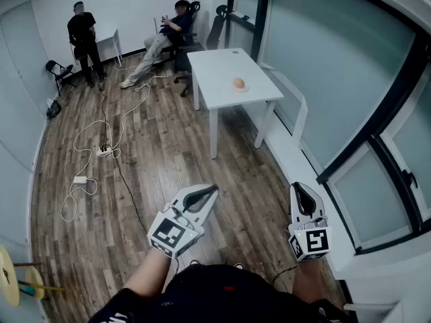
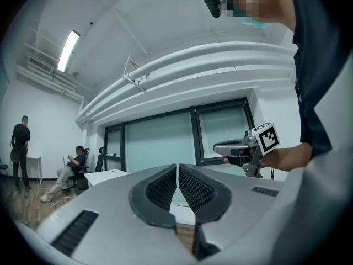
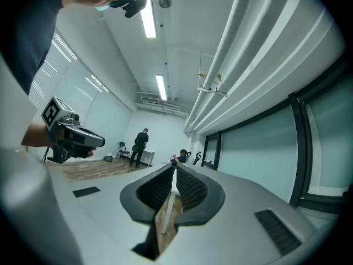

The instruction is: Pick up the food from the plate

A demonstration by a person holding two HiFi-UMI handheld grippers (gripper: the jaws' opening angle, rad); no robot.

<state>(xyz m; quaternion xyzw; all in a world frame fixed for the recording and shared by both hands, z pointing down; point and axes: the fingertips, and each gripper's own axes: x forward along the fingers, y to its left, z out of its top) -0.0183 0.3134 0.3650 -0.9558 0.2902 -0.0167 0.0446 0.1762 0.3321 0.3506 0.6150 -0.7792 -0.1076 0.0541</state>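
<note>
Left tongs [image 1: 213, 190] and right tongs [image 1: 300, 187] sit at 6 o'clock, level, both closed on nothing. Food [image 1: 239, 83] is on its plate [image 1: 241, 89] on the white surface [image 1: 215, 69], well off at 12. I'd walk up first and open wide before reaching. The floor [image 1: 182, 160] straight ahead looks free, with cables [image 1: 101, 140] sprawled at 10 and the window ledge [image 1: 296, 155] crowding 2.

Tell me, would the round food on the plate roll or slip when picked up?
The round tan food looks domed, so it may roll if nudged. It sits small on its plate, so it is probably light.
</note>
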